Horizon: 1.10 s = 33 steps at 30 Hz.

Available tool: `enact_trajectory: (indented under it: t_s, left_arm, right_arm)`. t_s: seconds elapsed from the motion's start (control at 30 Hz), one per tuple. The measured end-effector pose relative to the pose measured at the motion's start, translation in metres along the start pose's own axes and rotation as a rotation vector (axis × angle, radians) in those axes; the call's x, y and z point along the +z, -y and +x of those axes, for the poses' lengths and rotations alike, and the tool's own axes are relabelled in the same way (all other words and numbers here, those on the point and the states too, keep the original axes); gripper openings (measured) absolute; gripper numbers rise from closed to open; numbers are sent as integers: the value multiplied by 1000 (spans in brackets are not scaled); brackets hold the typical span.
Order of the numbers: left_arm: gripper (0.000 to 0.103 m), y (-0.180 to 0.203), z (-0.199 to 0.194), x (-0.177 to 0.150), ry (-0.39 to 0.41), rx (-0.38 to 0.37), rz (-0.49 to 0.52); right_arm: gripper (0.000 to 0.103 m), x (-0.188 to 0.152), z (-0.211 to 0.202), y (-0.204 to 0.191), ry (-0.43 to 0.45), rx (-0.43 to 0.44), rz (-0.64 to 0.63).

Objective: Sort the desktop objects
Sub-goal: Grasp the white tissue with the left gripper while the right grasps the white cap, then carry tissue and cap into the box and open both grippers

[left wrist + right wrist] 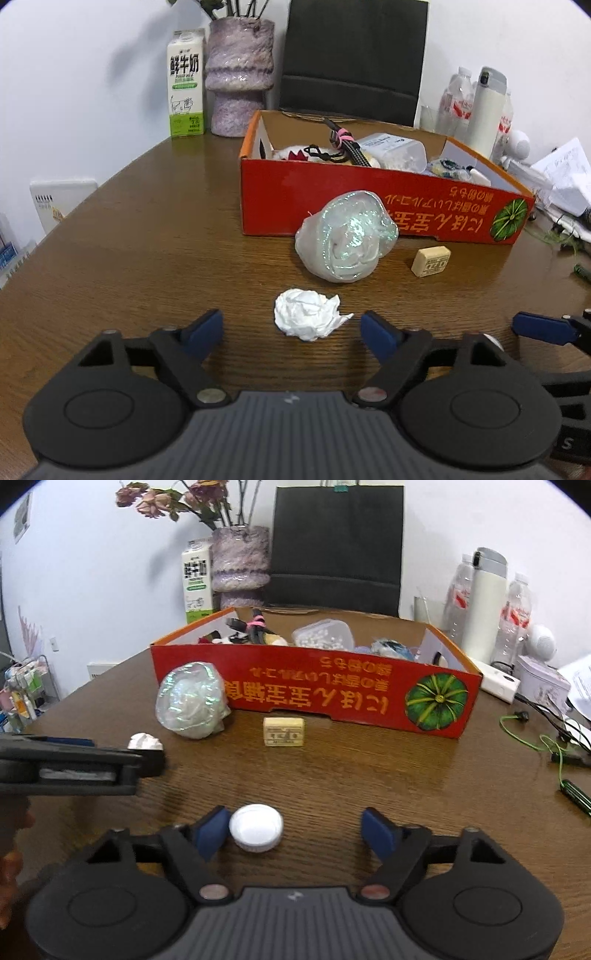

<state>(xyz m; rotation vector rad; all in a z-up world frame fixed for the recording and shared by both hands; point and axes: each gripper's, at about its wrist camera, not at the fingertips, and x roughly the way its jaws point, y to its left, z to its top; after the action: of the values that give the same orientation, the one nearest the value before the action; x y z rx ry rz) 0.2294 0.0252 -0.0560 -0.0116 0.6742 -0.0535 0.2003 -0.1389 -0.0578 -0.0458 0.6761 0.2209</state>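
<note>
- The left tongs [291, 326] are seen spread wide above the wooden surface [147, 236], with nothing gripped.
- A crumpled white paper ball [308, 314] is located on the surface between the blue pads [205, 328] of the left tongs, slightly forward of them and touched by neither.
- An iridescent wrapped bundle [345, 236] is positioned ahead of the left tongs, beyond the paper ball, just beside the front wall of the red cardboard box [369, 199]; whether the two touch cannot be told.
- A small beige eraser [430, 261] is placed forward and to the right of the left tongs, near the box wall but apart from it.
- The right tongs [295, 830] are likewise spread wide, with nothing gripped.
- A white bottle cap [256, 827] is found between the fingers of the right tongs, close against the left pad [212, 830] and well apart from the right one.
- The box is situated well ahead of both tongs and is filled with assorted small items.
- A milk carton [185, 85] and a purple vase [240, 77] are located behind the box, to the far left.
</note>
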Motion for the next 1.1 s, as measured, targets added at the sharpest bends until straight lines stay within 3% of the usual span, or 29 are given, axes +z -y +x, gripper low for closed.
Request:
enact_trajectory:
  t_s: [0.1, 0.13, 0.17, 0.53, 0.67, 0.9, 1.1]
  left_arm:
    - [46, 3, -1, -1, 18, 8, 15]
    - [27, 2, -2, -1, 26, 8, 6]
    - [23, 0, -3, -2, 30, 1, -6]
    - [21, -1, -23, -1, 93, -37, -57]
    - [21, 0, -36, 6, 119, -97, -83]
    - [21, 18, -63, 59, 264, -158, -98]
    - [21, 36, -49, 103, 324, -165, -99]
  right_arm:
    - [49, 0, -2, -2, 11, 14, -13]
    - [33, 0, -3, -3, 16, 17, -15]
    - [27, -1, -4, -2, 21, 20, -10]
    - [27, 2, -13, 7, 67, 0, 42]
    - [27, 9, -24, 14, 106, -1, 63]
    - [27, 55, -44, 29, 227, -15, 92]
    - [27, 102, -45, 45, 332, -41, 135]
